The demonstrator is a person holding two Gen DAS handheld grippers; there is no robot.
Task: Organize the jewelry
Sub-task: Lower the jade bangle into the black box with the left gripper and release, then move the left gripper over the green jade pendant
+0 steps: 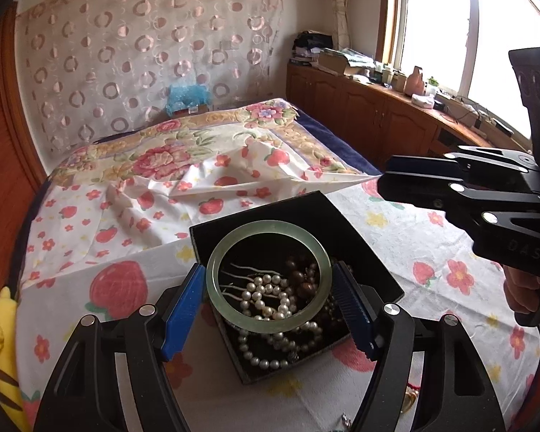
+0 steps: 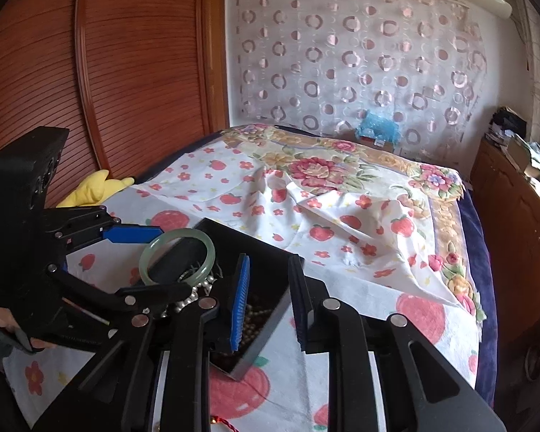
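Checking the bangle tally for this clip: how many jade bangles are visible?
1. The jade bangle is held in the left claw above the black jewelry box; others could be hidden under the pearl strands.

A bangle [image 1: 269,276] sits between the left claw's [image 1: 270,300] fingers, above a box [image 1: 363,237] holding pearls [image 1: 270,298].

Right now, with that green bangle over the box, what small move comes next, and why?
Probably lower the left tongs a little and open them: the jade bangle is clamped directly above the black box, where pearls already lie.
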